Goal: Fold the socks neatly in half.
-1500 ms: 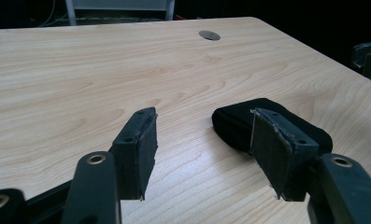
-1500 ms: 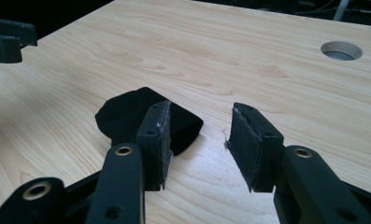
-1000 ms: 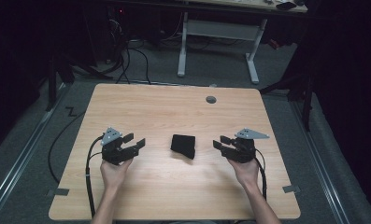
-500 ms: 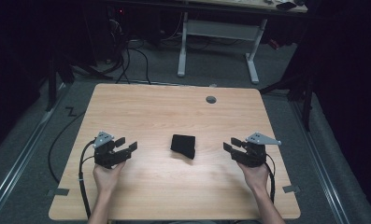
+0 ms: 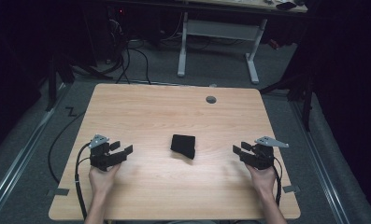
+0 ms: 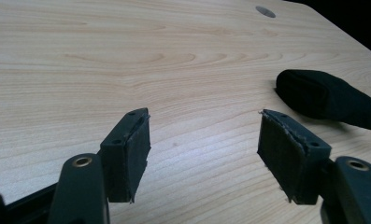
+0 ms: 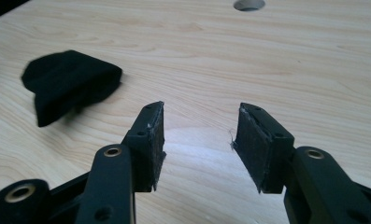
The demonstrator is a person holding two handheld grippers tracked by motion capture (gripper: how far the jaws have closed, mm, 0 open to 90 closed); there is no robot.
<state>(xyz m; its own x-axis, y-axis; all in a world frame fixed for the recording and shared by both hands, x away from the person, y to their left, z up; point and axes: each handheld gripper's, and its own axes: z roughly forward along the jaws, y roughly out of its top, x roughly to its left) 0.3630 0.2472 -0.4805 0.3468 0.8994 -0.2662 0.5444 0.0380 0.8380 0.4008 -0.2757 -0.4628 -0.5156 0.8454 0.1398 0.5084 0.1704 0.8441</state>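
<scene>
The folded black cloth (image 5: 183,145) lies mid-table between the left gripper (image 5: 121,150) and right gripper (image 5: 238,150) — both well apart from it, jaws just opened wider with nothing between them — likely a finished fold, set down and let go.

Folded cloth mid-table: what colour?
Plain black, no pattern; the folded cloth shows best in the right gripper view.
</scene>
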